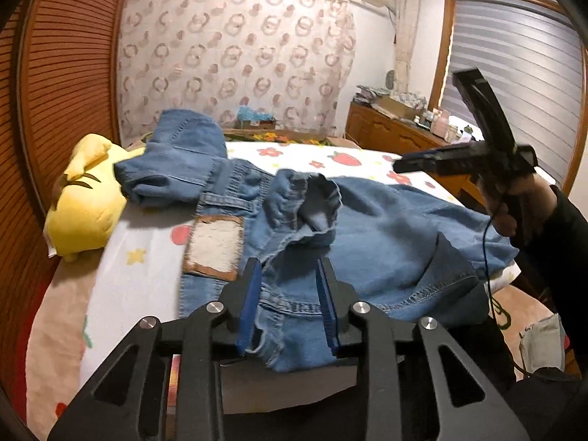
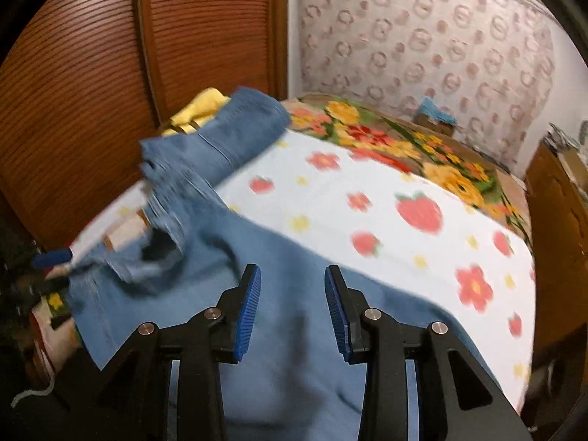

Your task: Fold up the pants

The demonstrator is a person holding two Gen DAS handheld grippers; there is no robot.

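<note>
The crumpled blue denim pants [image 1: 330,228] lie bunched on the strawberry-print bed sheet [image 2: 386,202], both the left gripper [image 1: 290,294] and right gripper [image 2: 293,308] hover with jaws released, so looks like pre-fold straightening, next probably pinch the waistband and spread it flat.

The jeans [image 1: 367,235] lie crumpled across the near edge of the bed [image 1: 147,275], on top of the blanket [image 2: 367,202]. One leg runs back and left, onto the plush toy [image 1: 84,205] by the wardrobe doors [image 1: 66,73]. Behind the bed hangs a curtain [image 1: 235,58]; to the right stands a dresser [image 1: 389,132].
</note>
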